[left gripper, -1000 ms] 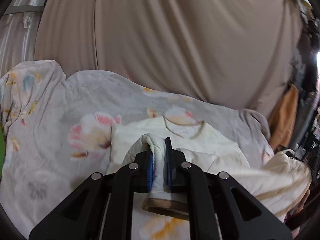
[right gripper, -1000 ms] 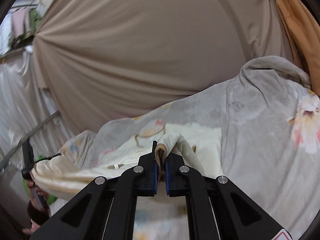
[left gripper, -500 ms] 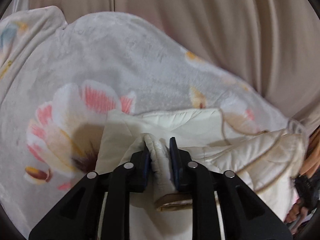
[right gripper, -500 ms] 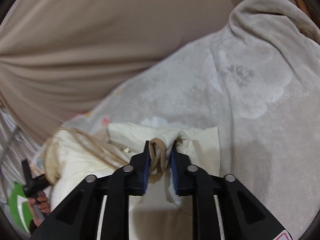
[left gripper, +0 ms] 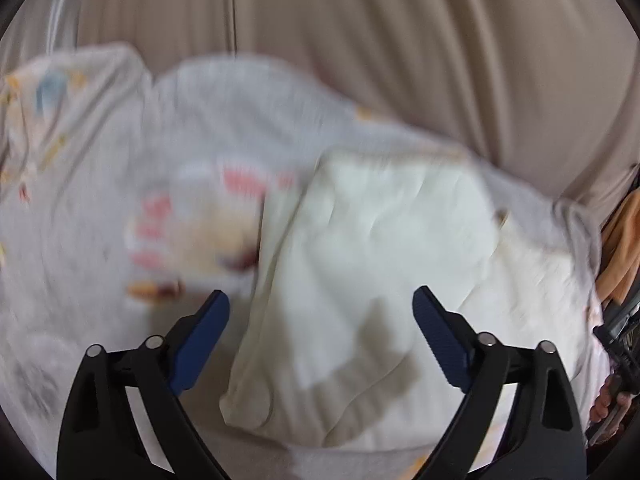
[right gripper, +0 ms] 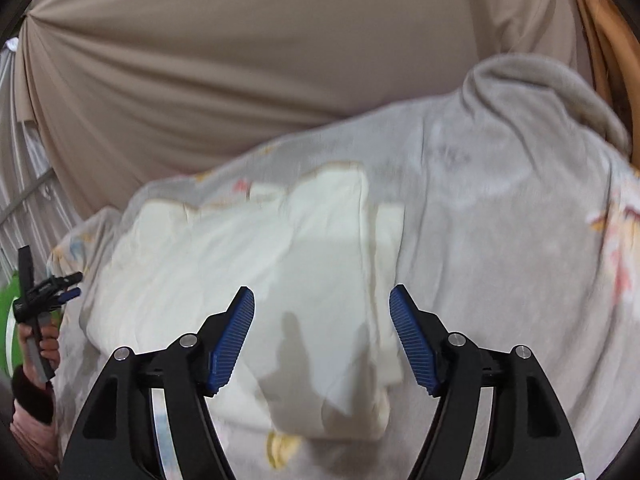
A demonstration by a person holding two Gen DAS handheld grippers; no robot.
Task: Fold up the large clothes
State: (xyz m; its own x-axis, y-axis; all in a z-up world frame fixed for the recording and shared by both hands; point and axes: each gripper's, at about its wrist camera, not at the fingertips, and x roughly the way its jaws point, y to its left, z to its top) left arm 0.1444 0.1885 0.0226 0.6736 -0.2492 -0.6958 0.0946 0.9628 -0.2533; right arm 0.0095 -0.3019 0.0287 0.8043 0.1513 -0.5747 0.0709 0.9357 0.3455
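A cream-white garment (left gripper: 372, 264) lies folded on a grey flowered blanket (left gripper: 208, 120). It also shows in the right wrist view (right gripper: 256, 264). My left gripper (left gripper: 320, 300) is open and empty, hovering over the garment's near edge. My right gripper (right gripper: 322, 294) is open and empty, above the garment's right part. The left gripper also appears at the left edge of the right wrist view (right gripper: 52, 288), held in a hand. Both views are blurred.
A beige curtain (right gripper: 260, 60) hangs behind the blanket (right gripper: 500, 200). An orange cloth (left gripper: 624, 248) hangs at the right edge. A green object (right gripper: 10, 320) shows at the far left of the right wrist view.
Both grippers have opened and let go of the garment, then drawn back from it. The folded-over part now lies flat on the rest of the garment.
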